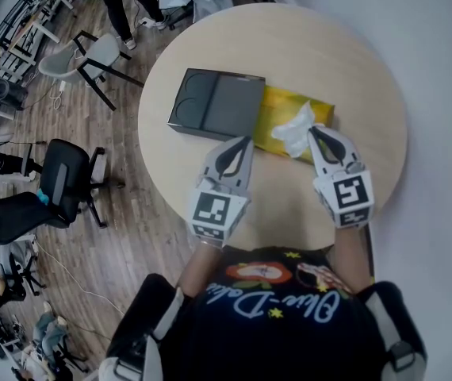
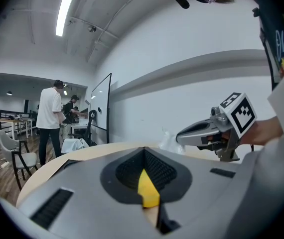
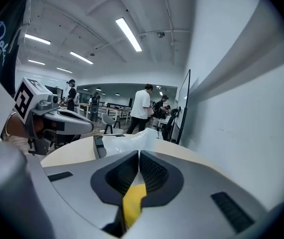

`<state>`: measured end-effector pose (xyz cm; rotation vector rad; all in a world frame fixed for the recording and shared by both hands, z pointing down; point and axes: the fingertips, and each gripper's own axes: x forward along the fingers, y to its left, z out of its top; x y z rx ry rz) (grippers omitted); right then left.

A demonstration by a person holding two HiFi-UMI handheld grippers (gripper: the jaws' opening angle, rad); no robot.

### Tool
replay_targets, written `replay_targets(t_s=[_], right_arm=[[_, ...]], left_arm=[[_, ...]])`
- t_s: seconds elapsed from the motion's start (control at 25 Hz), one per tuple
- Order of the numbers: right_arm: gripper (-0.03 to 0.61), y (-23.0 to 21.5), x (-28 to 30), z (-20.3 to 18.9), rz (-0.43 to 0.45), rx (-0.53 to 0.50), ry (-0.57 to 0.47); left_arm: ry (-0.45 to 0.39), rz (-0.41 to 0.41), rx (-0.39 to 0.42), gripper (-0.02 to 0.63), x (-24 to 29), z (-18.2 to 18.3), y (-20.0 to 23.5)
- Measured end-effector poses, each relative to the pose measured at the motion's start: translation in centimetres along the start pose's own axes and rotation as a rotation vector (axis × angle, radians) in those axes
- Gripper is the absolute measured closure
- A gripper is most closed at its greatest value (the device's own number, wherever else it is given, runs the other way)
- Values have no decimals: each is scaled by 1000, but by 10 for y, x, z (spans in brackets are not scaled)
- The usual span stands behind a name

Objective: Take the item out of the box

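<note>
white item up in the yellow box, right tool on it
the crumpled white item (image 1: 293,129) pokes out of the open yellow box (image 1: 277,105) on the round surface (image 1: 289,46), with a dark case (image 1: 218,101) touching the box's left side. right tool (image 1: 313,132) pinches the item's edge; left tool (image 1: 247,139), pressed together, tips at the box's near corner.

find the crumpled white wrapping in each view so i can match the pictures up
Head view: white wrapping just right of centre, on the yellow box.
Left gripper view: white wrapping small, right of centre, beside the tip of the right gripper.
Right gripper view: white wrapping at centre, just above the jaws.
Shared landmark: the round table.
</note>
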<state>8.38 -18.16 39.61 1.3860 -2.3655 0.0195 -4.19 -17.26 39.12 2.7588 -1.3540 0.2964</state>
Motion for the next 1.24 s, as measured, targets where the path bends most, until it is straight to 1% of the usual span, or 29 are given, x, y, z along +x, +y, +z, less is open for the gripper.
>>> replay_targets(t_s=[0.12, 0.32, 0.68, 0.84, 1.24], right_arm=[[568, 2, -3, 6, 1, -5, -12], [569, 6, -6, 8, 14, -43, -2], [569, 3, -7, 11, 11, -22, -38], [569, 5, -10, 13, 37, -47, -26], [569, 7, -14, 18, 42, -43, -41]], left_arm=[[-6, -3, 0, 617, -1, 2, 1], [-7, 0, 2, 617, -3, 2, 5], [-5, 7, 12, 617, -1, 2, 1], [-5, 12, 8, 617, -3, 6, 0], [-3, 27, 9, 617, -7, 7, 0]])
